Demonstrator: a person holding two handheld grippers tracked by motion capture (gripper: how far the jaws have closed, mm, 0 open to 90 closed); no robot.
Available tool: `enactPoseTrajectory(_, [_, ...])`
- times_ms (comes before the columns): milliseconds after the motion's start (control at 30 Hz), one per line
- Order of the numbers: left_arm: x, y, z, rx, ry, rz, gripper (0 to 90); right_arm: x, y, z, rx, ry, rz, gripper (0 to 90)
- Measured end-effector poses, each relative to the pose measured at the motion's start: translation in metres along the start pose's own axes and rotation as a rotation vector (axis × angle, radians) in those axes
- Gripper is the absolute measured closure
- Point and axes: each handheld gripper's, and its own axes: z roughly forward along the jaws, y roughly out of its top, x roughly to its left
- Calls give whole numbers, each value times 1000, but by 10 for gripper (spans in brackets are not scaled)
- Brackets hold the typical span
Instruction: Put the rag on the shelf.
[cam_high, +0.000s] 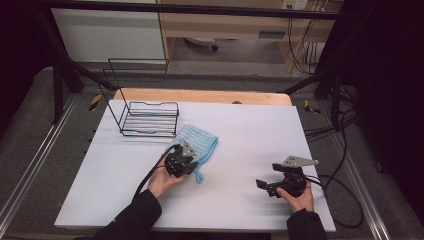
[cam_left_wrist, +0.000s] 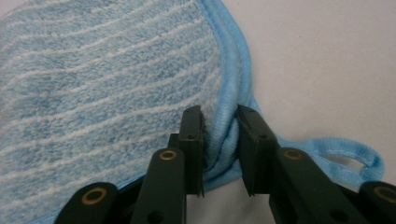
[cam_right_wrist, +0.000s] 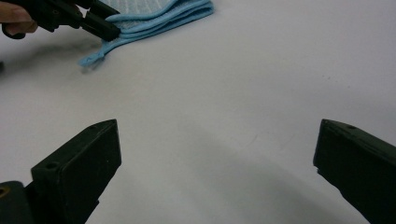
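A folded blue cloth (cam_high: 199, 139) with white stripes lies on the white table (cam_high: 240, 135), left of the middle. My left gripper (cam_high: 188, 159) sits at the cloth's near edge. In the left gripper view its jaws (cam_left_wrist: 219, 122) pinch the bunched hem of the cloth (cam_left_wrist: 107, 79), and a hanging loop (cam_left_wrist: 362, 156) lies on the table just to the right. My right gripper (cam_high: 269, 176) rests low at the table's front right, held by a hand. Its jaws (cam_right_wrist: 217, 140) stand wide open over bare table, with the cloth (cam_right_wrist: 159, 16) and the left gripper (cam_right_wrist: 105, 28) far off.
A black wire rack (cam_high: 148, 117) stands at the back left, just beyond the cloth. A wooden board (cam_high: 200, 95) edges the table's far side. Cables (cam_high: 345, 200) trail off the right side, and metal rails run along both sides.
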Motion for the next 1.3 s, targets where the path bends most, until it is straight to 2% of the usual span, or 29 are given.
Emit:
enactPoseTrajectory(133, [0, 1, 0, 3, 6, 11, 765, 0, 0, 0, 0, 1, 1, 16])
enactPoseTrajectory(300, [1, 0, -1, 0, 5, 3, 795, 0, 0, 0, 2, 2, -2, 17])
enactPoseTrajectory(433, [7, -1, -3, -7, -27, -25, 809, 0, 0, 1, 5, 6, -2, 18])
enactPoseTrajectory(533, [15, -2, -5, -27, -73, -73, 805, 0, 0, 0, 2, 7, -3, 18])
enactPoseTrajectory(633, [17, -4, -6, -33, -101, -78, 754, 0, 0, 0, 2, 8, -3, 18])
enactPoseTrajectory(767, [14, -5, -10, -34, -119, -31, 612, 0, 0, -1, 3, 8, 0, 18])
enactPoseTrajectory(800, [12, -6, -12, -34, -120, 0, 597, 0, 0, -1, 2, 8, 1, 18])
enactPoseTrajectory(933, [11, -8, -12, -32, -118, 23, 585, 0, 0, -1, 1, 6, -1, 18])
enactPoseTrajectory(967, [10, -9, -12, -30, -114, 40, 584, 0, 0, -1, 1, 6, -2, 18])
enactPoseTrajectory(1133, [8, -9, -12, -22, -106, 62, 584, 0, 0, -1, 1, 5, -2, 18])
enactPoseTrajectory(1267, [2, -9, -9, -8, -70, 113, 588, 0, 0, -1, 6, 5, 1, 18])
enactPoseTrajectory(1300, [1, -9, -9, -13, -66, 106, 591, 0, 0, -1, 4, 4, 3, 18])
